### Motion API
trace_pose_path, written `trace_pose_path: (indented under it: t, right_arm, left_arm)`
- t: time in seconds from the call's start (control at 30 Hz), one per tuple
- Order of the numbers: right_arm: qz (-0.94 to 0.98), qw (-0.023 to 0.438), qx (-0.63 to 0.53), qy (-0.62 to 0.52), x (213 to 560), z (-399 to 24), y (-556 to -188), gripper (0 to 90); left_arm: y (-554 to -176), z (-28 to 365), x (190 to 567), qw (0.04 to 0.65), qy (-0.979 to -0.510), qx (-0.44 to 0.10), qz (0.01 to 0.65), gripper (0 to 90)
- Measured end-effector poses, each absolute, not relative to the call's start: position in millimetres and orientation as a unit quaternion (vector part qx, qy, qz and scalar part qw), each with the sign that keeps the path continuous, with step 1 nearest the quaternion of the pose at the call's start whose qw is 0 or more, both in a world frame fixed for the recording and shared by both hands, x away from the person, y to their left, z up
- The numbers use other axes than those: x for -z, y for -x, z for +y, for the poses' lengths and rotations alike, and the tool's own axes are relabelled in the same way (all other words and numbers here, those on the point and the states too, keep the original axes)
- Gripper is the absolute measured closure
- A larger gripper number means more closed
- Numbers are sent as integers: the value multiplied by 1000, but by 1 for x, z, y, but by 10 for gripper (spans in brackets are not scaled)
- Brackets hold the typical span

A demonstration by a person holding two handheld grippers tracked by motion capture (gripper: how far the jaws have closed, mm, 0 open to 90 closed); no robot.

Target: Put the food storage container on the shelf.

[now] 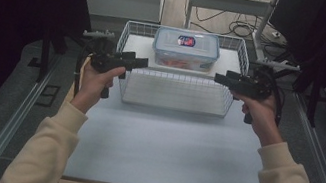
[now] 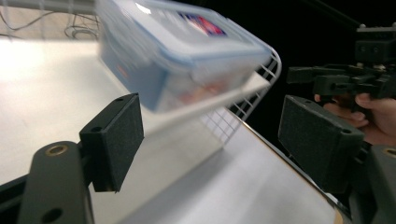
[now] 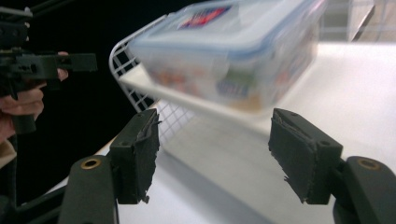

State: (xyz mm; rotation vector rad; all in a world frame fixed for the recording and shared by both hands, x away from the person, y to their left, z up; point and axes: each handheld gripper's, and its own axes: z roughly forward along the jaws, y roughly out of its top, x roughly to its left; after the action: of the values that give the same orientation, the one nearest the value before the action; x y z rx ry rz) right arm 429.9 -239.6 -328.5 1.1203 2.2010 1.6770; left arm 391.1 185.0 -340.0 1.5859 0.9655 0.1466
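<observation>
Motion-blurred lidded container (image 2: 187, 51)

On the pale rectangular table (image 1: 166, 148) before me stands a white wire basket (image 1: 176, 91), set toward the far edge. Inside it, against its back wall, sits a clear plastic food box with a blue-rimmed lid (image 1: 186, 50). My left gripper (image 1: 138, 62) hangs just left of the basket, my right gripper (image 1: 221, 78) just right, both pointing inward, the box behind and between them.
</observation>
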Motion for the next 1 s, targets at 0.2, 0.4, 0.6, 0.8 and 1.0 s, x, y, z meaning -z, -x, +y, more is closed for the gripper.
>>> trace_pose_path:
  t: [0.2, 0.4, 0.6, 0.8, 1.0]
  right_arm:
    - [745, 71, -558, -359, 355, -251, -400, 322]
    - [756, 53, -555, -343, 384, -259, -365, 305]
    - [762, 28, -546, -348, 421, -266, -336, 296]
    - [773, 20, -526, -353, 450, -271, -320, 277]
    - [772, 30, -529, -351, 445, -274, -322, 252]
  left_arm:
    - [-356, 182, 364, 597, -691, -39, 406, 226]
    - [-315, 181, 399, 583, -710, -27, 395, 225]
    - [-289, 177, 434, 549, -736, -35, 396, 226]
    - [-281, 175, 460, 538, -737, -17, 410, 226]
    - [-282, 172, 461, 533, -739, -21, 410, 226]
